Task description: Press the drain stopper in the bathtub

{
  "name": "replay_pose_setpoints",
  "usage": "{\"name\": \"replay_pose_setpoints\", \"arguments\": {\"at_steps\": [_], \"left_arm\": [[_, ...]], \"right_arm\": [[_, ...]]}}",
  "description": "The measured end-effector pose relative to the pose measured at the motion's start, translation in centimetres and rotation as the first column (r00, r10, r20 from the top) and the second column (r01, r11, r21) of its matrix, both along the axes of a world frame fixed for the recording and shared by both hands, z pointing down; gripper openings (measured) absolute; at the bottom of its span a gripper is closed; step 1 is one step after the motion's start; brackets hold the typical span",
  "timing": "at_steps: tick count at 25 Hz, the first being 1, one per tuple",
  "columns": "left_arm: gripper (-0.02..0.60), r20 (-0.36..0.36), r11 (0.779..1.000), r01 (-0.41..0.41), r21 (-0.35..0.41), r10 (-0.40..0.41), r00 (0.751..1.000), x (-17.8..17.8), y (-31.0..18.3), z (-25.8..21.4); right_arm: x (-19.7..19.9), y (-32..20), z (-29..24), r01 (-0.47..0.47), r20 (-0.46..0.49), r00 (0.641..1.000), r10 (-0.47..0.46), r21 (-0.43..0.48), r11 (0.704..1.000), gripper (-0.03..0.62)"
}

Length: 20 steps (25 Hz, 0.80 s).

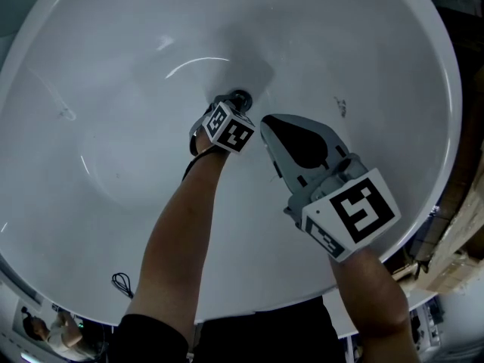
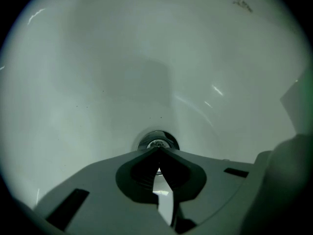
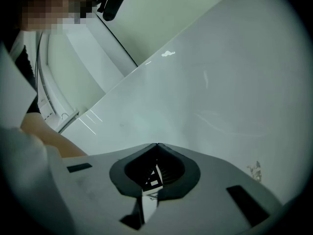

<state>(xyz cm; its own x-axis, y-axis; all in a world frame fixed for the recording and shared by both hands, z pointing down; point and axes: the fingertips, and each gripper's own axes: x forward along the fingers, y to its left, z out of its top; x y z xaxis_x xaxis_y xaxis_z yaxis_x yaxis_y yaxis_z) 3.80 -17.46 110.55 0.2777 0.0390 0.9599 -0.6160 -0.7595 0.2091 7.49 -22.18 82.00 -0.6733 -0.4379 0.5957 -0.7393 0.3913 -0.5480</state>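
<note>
Both closed: left tongs (image 2: 158,151) at stopper (image 2: 157,141)

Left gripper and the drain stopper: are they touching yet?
Cannot tell. In the left gripper view, the tips of the shut left gripper overlap the near edge of the drain stopper, showing neither gap nor contact plainly.

Counted: 1 bathtub (image 1: 113,89), 1 drain stopper (image 1: 240,97). 2 grippers are seen, i.e. left gripper (image 2: 158,151) & right gripper (image 1: 265,119). 2 marker cubes (image 1: 231,129) (image 1: 354,214), 2 forearms (image 1: 181,233) (image 1: 370,293) & 1 dark scuff (image 1: 340,107) are noted.
</note>
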Motion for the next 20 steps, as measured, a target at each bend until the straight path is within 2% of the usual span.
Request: {"name": "replay_pose_setpoints", "arguments": {"at_steps": [5,9,12,16,20], "left_arm": [[0.018,-0.083,0.995,0.054,-0.087,-0.062,0.995,-0.1,-0.2,-1.3],[0.018,-0.047,0.997,0.051,-0.064,-0.054,0.997,-0.8,-0.2,-2.0],[0.018,-0.076,0.993,0.105,-0.052,-0.109,0.991,-0.3,-0.8,-3.5],[0.018,-0.142,0.989,0.137,-0.049,-0.143,0.98,0.7,-0.7,-7.7],[0.018,-0.171,0.972,0.226,-0.062,-0.233,0.957,-1.1,-0.7,-15.5]], "right_arm": [[0.3,0.5,0.2,0.018,-0.041,0.999,-0.018,0.006,1.0,0.014],[0.6,0.7,0.3,0.01,-0.062,0.998,-0.01,0.003,1.0,0.014],[0.9,0.7,-0.1,0.001,-0.076,0.997,0.0,0.005,1.0,0.014],[0.6,1.3,-3.7,-0.008,-0.034,0.999,0.008,0.013,1.0,0.014],[-0.5,2.8,-8.9,0.011,-0.062,0.998,-0.01,0.004,1.0,0.014]]}}
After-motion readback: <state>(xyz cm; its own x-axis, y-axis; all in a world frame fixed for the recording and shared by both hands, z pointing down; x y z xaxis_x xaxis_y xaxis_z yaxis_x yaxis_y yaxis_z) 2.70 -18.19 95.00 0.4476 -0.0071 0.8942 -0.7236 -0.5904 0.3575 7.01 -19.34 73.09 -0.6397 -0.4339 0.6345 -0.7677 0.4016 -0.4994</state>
